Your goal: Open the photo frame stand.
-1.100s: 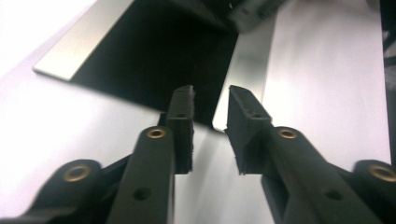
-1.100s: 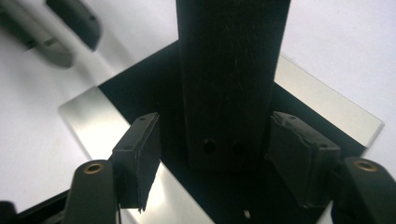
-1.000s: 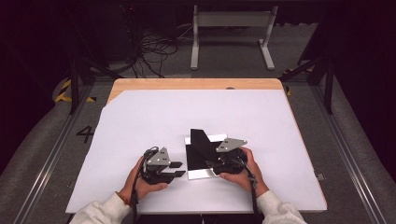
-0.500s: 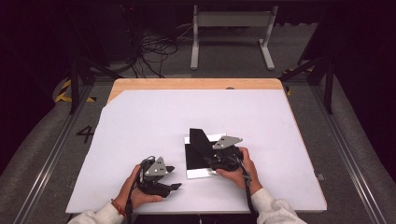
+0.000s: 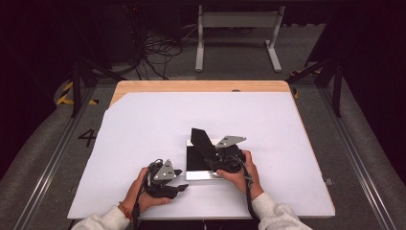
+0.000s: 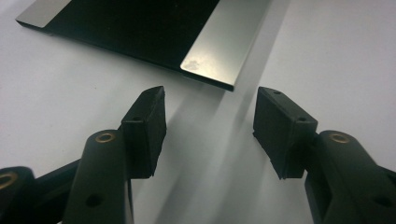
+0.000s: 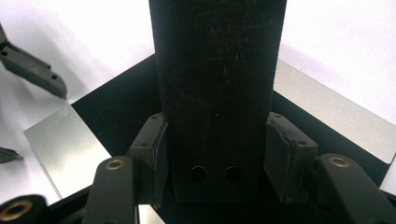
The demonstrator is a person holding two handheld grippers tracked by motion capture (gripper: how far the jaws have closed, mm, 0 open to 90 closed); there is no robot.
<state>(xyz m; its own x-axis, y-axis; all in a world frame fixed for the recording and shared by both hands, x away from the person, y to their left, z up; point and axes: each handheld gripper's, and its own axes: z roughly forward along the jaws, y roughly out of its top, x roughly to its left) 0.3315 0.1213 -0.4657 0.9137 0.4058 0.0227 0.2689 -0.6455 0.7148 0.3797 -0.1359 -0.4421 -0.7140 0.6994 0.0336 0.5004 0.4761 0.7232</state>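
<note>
A flat plate [image 5: 196, 162] with a black middle and silver edge bands lies on the white table sheet. A black strip [image 5: 201, 141] with two small holes [image 7: 217, 70] rises from it, leaning to the left. My right gripper [image 5: 214, 160] is shut on this strip; its jaws have just been closing and the pads [image 7: 149, 149] now press on both long edges. My left gripper [image 5: 181, 180] rests on the sheet just off the plate's near left corner [image 6: 212, 70]. Its jaws [image 6: 210, 116] opened, then closed somewhat, and stand open with nothing between them.
The white sheet [image 5: 143, 124] covers a wooden table [image 5: 201, 86] with room on every side of the plate. Beyond the far edge are cables [image 5: 153, 52] and a metal stand [image 5: 234, 28] on the floor. Rails [image 5: 48, 163] run along both sides.
My left gripper has drawn back from the plate's left edge toward the near side, and its jaws stand wider. My right gripper with the strip has shifted slightly left.
</note>
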